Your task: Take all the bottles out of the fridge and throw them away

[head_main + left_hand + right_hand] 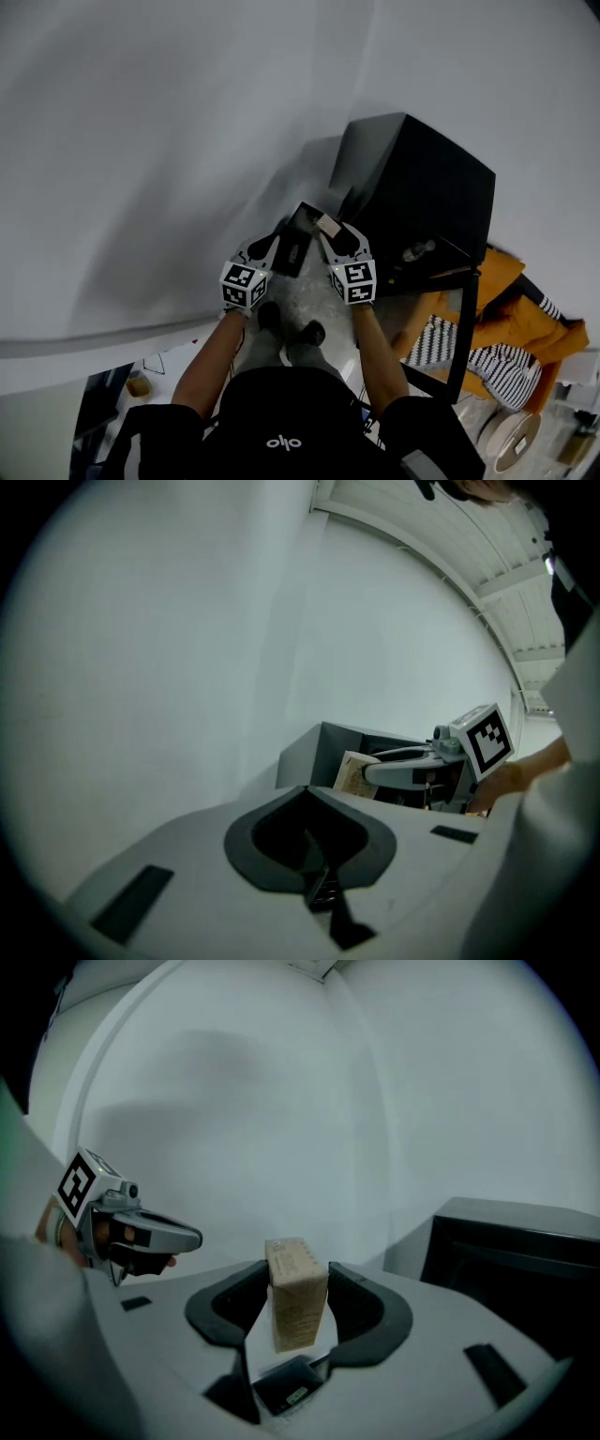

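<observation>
My right gripper (297,1309) is shut on a small tan carton (297,1290), which stands upright between the pads; in the head view the carton (328,225) shows at the jaw tips. My left gripper (314,855) is shut with nothing in it and hangs level beside the right one (265,247). The black fridge (427,192) stands ahead to the right with its door (464,323) swung open. Pale things (417,250) that I cannot make out sit on a shelf inside. A dark open container (298,242) sits on the floor just beyond both grippers.
A white wall (169,141) fills the left and far side. A person in orange and striped clothing (511,323) is low at the right behind the fridge door, near a spool (516,441). My feet (286,328) stand on speckled floor.
</observation>
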The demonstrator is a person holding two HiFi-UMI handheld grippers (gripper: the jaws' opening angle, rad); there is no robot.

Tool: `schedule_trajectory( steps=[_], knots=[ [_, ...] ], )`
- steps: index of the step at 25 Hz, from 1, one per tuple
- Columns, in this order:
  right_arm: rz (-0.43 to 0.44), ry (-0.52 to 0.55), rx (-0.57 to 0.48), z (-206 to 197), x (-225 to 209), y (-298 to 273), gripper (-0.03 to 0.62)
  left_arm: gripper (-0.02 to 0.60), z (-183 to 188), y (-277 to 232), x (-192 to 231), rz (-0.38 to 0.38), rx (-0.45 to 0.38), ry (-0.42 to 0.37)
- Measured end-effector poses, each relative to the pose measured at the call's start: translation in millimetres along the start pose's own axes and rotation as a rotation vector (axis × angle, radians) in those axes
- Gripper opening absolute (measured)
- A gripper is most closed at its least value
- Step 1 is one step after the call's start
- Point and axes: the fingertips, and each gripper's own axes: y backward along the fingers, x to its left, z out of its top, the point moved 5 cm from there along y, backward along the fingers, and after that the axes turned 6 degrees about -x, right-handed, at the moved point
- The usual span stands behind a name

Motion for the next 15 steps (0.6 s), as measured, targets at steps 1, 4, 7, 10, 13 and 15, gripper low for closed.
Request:
schedule_trajectory(
  steps=[1, 4, 7, 10, 13, 15],
  knots=[
    [0.017, 0.003, 0.004, -1, 6, -5, 0.207, 0.000, -1, 4, 4, 0.014, -0.002, 0.004],
    [0.054, 0.006, 0.016, -4, 19, -17, 0.207, 0.000, -6, 15, 12, 0.039, -0.004, 0.014],
    [0.077, 0.004, 0.029, -9, 26, -29, 0.209, 0.000, -13, 21, 22, 0.053, 0.001, 0.020],
    [0.096, 0.006, 0.038, -17, 29, -41, 0.208, 0.000, -23, 21, 31, 0.059, 0.006, 0.027],
    [0.108, 0.004, 0.049, -29, 28, -54, 0.209, 0.000, -36, 19, 40, 0.064, 0.014, 0.038],
    [0.114, 0.004, 0.061, -41, 26, -63, 0.209, 0.000, -49, 16, 47, 0.065, 0.019, 0.048]
  ],
)
